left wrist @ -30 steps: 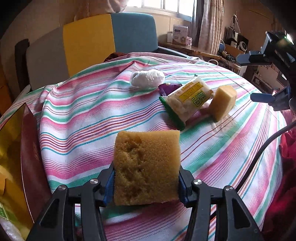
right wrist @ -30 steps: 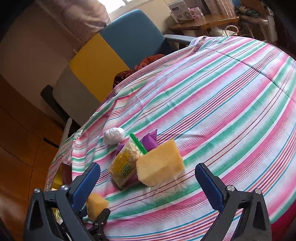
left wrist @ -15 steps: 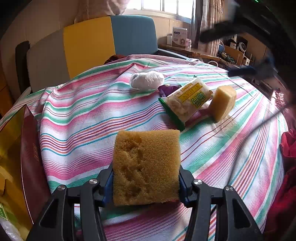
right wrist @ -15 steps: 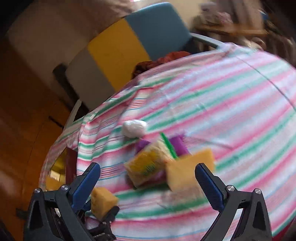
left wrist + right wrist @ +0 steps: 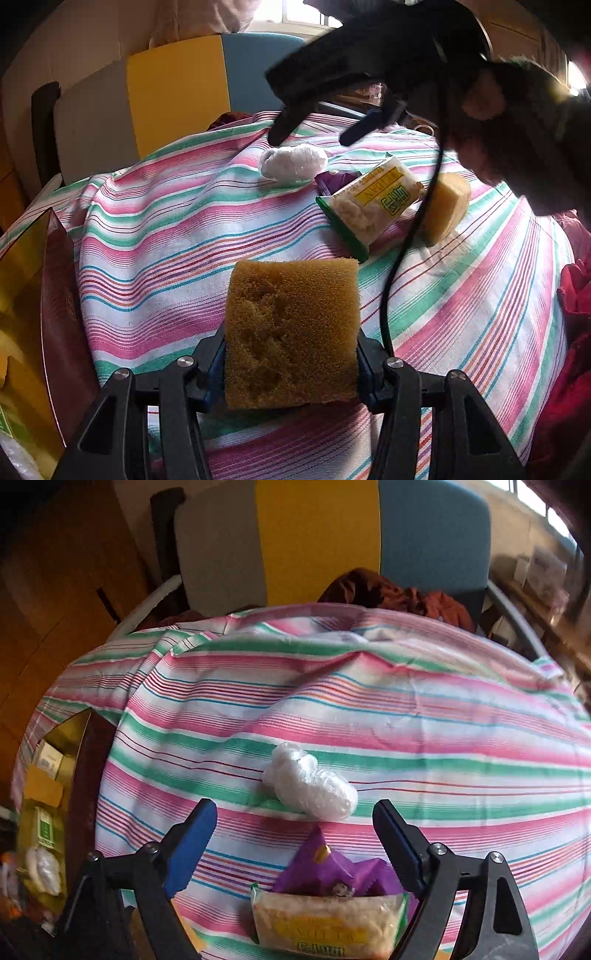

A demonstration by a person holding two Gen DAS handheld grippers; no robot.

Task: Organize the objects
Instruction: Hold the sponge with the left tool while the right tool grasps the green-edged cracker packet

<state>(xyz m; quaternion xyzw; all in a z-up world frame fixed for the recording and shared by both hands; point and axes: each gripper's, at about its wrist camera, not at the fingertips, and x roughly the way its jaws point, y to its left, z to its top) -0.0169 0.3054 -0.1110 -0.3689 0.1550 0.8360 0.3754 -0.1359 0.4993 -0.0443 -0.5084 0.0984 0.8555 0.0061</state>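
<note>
My left gripper is shut on a brown-yellow sponge, held above the striped tablecloth. Beyond it lie a white plastic wad, a purple packet, a yellow-green snack bag and a second sponge. My right gripper is open and empty; it hovers over the purple packet and the snack bag, with the white wad just beyond its fingertips. From the left wrist view the right gripper hangs above the white wad.
A dark red box with gold lining holding several items stands off the table's left edge; it also shows in the right wrist view. A grey, yellow and blue chair stands behind the table. Red cloth lies at the right.
My right gripper has swung in from the right to above the pile, now facing the chair. My left gripper still holds the sponge in about the same place.
</note>
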